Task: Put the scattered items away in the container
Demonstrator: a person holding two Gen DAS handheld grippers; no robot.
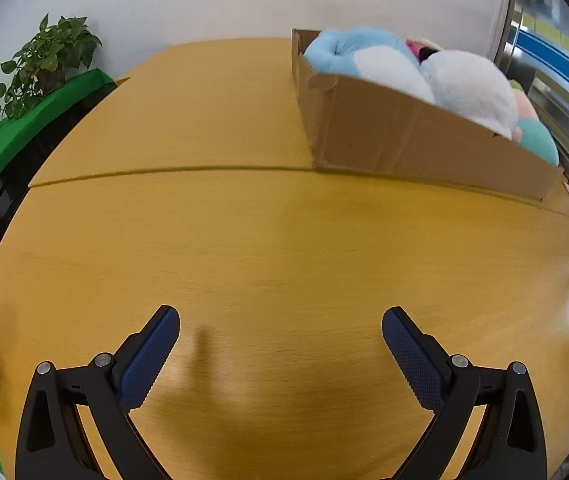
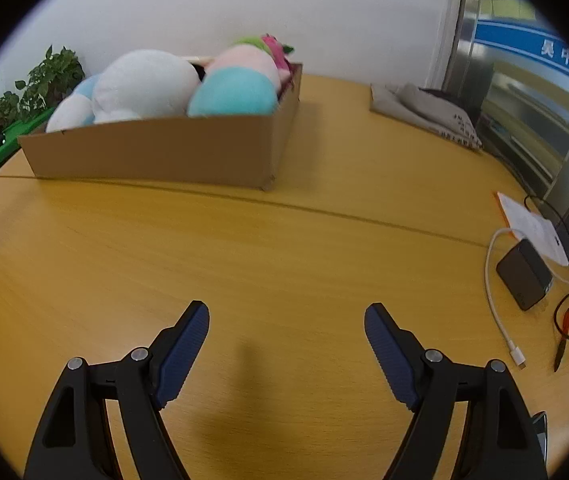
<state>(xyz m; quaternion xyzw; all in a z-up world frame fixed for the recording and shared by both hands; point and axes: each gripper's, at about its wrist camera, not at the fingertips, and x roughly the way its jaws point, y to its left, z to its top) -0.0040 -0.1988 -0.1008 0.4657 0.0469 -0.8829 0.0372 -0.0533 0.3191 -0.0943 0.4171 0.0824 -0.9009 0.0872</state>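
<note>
A brown cardboard box [image 1: 416, 148] stands on the wooden table at the back right in the left wrist view, and at the back left in the right wrist view [image 2: 156, 156]. It holds several plush toys: a light blue and white one [image 1: 368, 60], a big white one [image 2: 144, 84], a turquoise one [image 2: 232, 96] and a pink one [image 2: 244, 60]. My left gripper [image 1: 280, 320] is open and empty, low over the bare table. My right gripper [image 2: 286, 314] is open and empty too, in front of the box.
Potted plants [image 1: 44, 60] and a green ledge [image 1: 24, 128] are at the far left. In the right wrist view a grey folded cloth [image 2: 424, 112], papers [image 2: 532, 224], a dark power bank [image 2: 524, 276], a white cable [image 2: 496, 312] and a red pen [image 2: 562, 340] lie at the right.
</note>
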